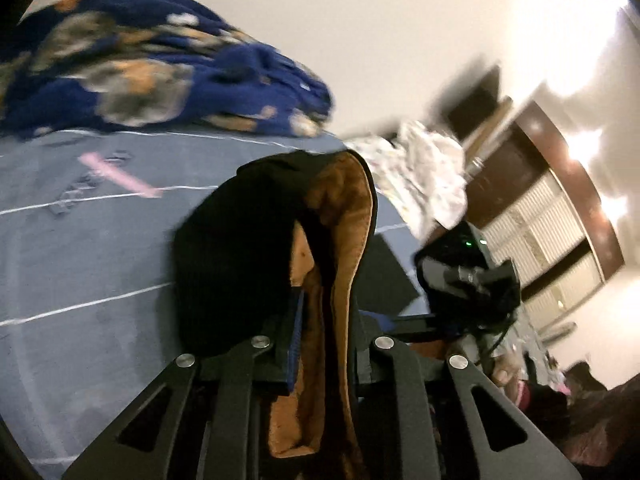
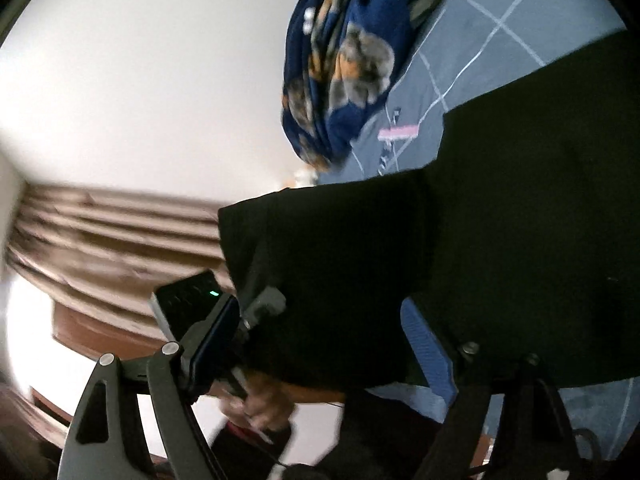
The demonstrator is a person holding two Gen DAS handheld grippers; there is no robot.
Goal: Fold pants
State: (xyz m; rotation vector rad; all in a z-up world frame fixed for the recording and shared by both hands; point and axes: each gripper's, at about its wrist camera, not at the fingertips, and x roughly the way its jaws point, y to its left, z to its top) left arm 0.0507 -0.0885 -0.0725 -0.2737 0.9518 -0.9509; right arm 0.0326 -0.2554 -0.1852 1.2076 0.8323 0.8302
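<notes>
The pants (image 1: 256, 248) are black with a brown fleece lining (image 1: 344, 216). In the left wrist view my left gripper (image 1: 320, 344) is shut on a bunched edge of them, lifted above the blue bed sheet (image 1: 80, 240). My right gripper shows there as a dark body (image 1: 468, 284) to the right. In the right wrist view the black pants (image 2: 440, 260) hang across my right gripper (image 2: 320, 344); its blue pads (image 2: 428, 348) stand wide apart with cloth draped between them. The other gripper (image 2: 192, 312) shows at lower left.
A navy blanket with brown bear prints (image 1: 140, 68) is heaped at the far side of the bed, also in the right wrist view (image 2: 344, 60). A pink strip (image 1: 120, 174) lies on the sheet. A white patterned cloth (image 1: 424, 176) lies beside a dark wardrobe (image 1: 540, 200).
</notes>
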